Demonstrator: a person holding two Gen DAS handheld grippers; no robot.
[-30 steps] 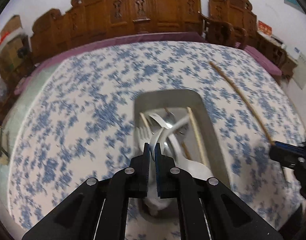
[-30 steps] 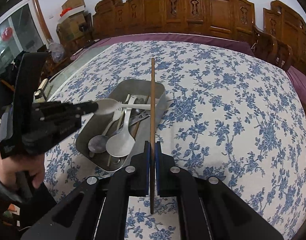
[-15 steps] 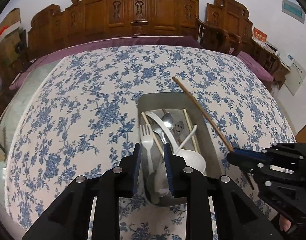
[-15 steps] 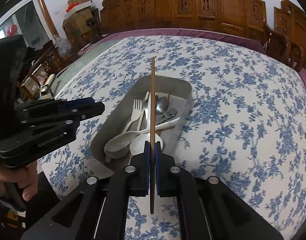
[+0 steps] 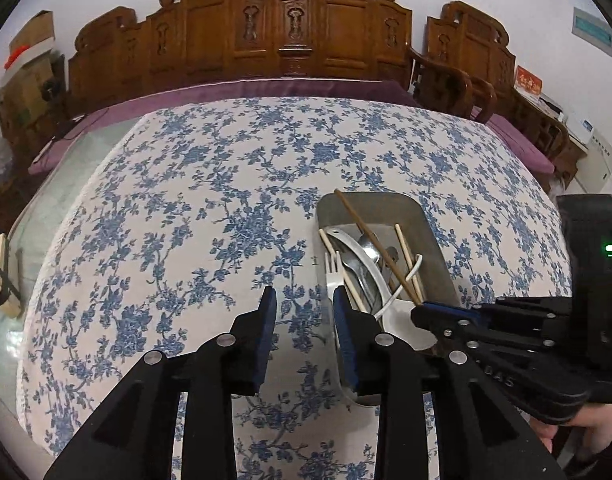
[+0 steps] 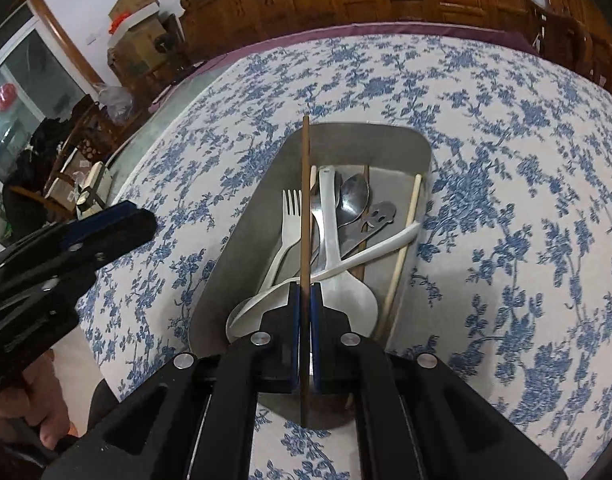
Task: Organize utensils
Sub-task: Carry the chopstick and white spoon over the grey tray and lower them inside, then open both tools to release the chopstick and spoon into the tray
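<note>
My right gripper (image 6: 305,312) is clamped on the dark chopstick (image 6: 305,216), poised over the metal tray (image 6: 420,148) of utensils on the floral tabletop (image 5: 210,216). My left gripper (image 5: 300,300), jaws opening, holds nothing beside the tray.

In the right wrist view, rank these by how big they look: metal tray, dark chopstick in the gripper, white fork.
1. metal tray
2. dark chopstick, shut in the right gripper; nearness may inflate it
3. white fork
</note>
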